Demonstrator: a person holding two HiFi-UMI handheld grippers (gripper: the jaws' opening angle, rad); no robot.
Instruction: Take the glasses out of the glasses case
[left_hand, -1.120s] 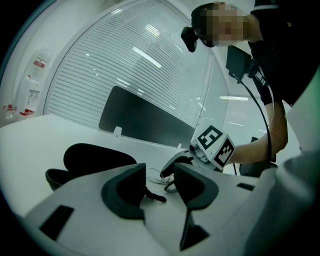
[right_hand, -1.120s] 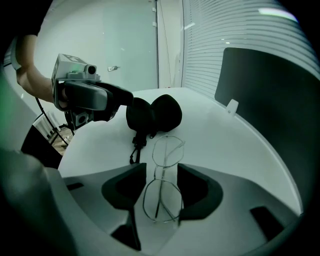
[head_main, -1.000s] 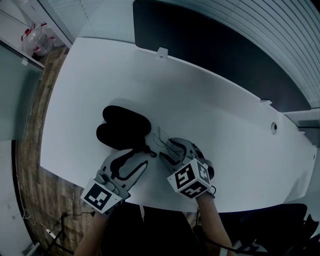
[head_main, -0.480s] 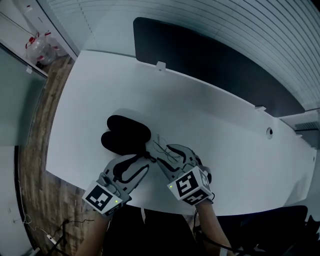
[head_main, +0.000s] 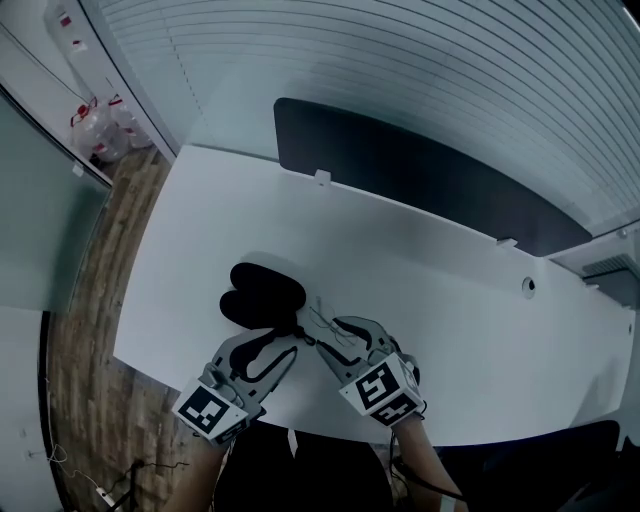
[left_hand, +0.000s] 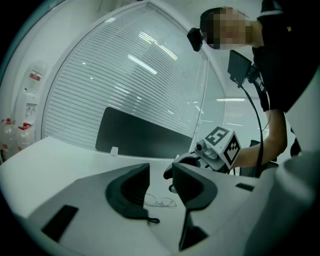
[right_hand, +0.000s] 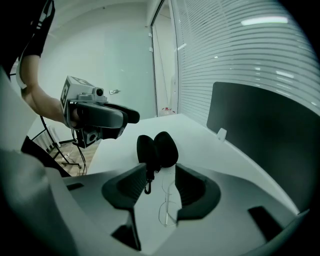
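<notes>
Left gripper (head_main: 278, 345) is empty, jaws spread wide but easing closed on nothing. Just ahead of it the black case (head_main: 262, 293) lies flopped open on the surface (head_main: 450, 300), looking emptied. The wire glasses (head_main: 322, 322) lie flat just past both tips, already out. Right gripper (head_main: 335, 338), same deal: wide, closing, nothing between, probably just let go.

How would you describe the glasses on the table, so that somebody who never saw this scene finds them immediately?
On the long white table, find the open black glasses case near the front edge. The glasses lie flat on the table just right of it in the head view. Unlike the bulky dark case, they are only a thin wire frame, nearly see-through.
</notes>
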